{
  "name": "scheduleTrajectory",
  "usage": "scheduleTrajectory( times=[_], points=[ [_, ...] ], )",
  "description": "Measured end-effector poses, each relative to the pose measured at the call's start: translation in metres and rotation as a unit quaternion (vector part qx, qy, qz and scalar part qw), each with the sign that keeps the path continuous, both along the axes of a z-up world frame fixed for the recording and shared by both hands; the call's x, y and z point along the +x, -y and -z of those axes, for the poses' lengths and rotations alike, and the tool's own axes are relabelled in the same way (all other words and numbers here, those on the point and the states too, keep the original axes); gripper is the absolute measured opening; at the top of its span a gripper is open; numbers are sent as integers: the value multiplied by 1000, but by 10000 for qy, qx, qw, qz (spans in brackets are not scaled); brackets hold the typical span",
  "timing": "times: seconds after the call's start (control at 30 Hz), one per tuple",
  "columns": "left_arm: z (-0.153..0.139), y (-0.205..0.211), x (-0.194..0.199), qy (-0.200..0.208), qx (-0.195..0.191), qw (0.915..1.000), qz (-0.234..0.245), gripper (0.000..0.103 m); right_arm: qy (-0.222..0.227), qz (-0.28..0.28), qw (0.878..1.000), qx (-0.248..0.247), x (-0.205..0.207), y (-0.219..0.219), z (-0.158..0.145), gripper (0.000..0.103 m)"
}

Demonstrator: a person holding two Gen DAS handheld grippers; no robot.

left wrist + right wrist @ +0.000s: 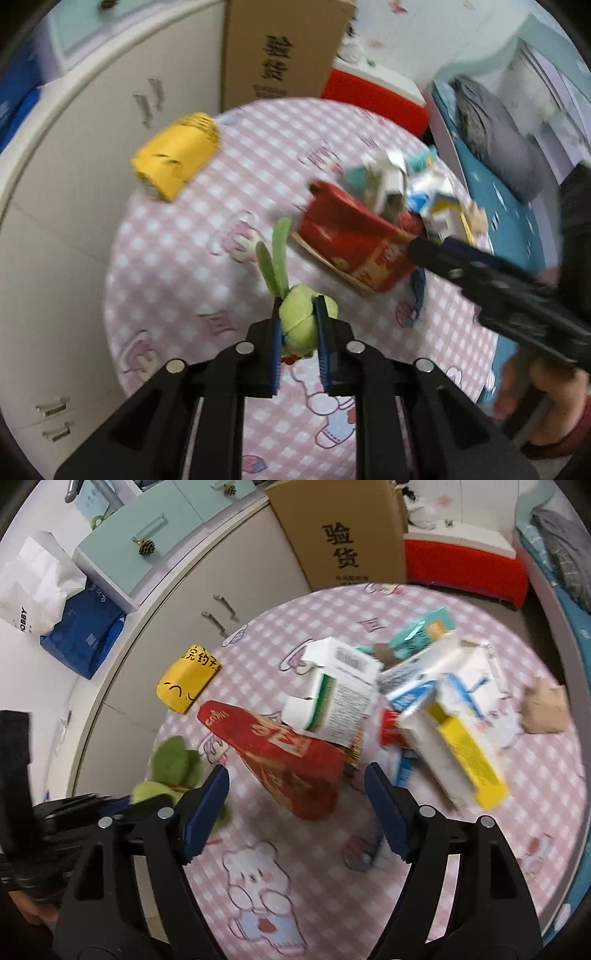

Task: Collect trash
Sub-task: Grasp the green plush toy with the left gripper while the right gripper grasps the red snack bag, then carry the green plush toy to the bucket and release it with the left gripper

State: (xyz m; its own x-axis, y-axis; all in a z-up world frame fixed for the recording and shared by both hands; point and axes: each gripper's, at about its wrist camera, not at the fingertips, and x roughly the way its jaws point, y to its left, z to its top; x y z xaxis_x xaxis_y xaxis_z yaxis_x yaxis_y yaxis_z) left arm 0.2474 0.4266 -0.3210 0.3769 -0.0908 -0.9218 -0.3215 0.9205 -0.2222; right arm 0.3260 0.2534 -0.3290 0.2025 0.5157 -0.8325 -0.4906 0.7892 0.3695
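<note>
Left wrist view: the left gripper (298, 325) is clamped on a green plush toy with long leaf-like ears (295, 321), held above the pink checked tablecloth (177, 266).

Right wrist view: the right gripper (295, 794) gapes wide, holding nothing; the crumpled red foil snack bag (291, 760) lies between and just beyond its fingers, under white cartons (332, 694).

Left wrist view: looks forward and down along its own fingers at the pink checked tablecloth (177, 258); close above it; white cabinet (74, 184) on its left.
Right wrist view: looks down from a steeper angle, close over the pile of cartons (343, 686).
Shared: the tablecloth; the red bag (354, 236) (291, 760); the yellow packet (177, 155) (188, 679); the cardboard box (284, 48) (340, 531); each view catches the other's gripper at its edge.
</note>
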Motion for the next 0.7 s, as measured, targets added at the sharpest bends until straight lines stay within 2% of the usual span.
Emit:
scheduleTrajectory(
  times=[0.07,0.13,0.17,0.2,0.43,0.57,0.7],
  points=[
    [-7,-5,0,52,63,9999,-112,15,-230,29,9997,94,8,-7,11,75],
    [-12,-12,-3,62,124,9998,-148,15,-354,7,9993,87,14,-12,18,69],
    [-14,-12,-1,71,147,9997,-158,15,-400,-16,9991,106,14,-12,19,49],
    [-16,-12,0,86,167,9997,-163,15,-541,-81,9983,175,16,-12,21,37],
    [-34,-2,7,291,192,9993,-91,15,-580,-239,9974,364,3,9,5,34],
    [-56,14,13,538,247,9982,51,15,-480,-162,9972,549,-2,27,-17,34],
    [-88,35,23,923,272,9951,216,15,-246,140,9964,804,1,62,-48,34]
  ],
)
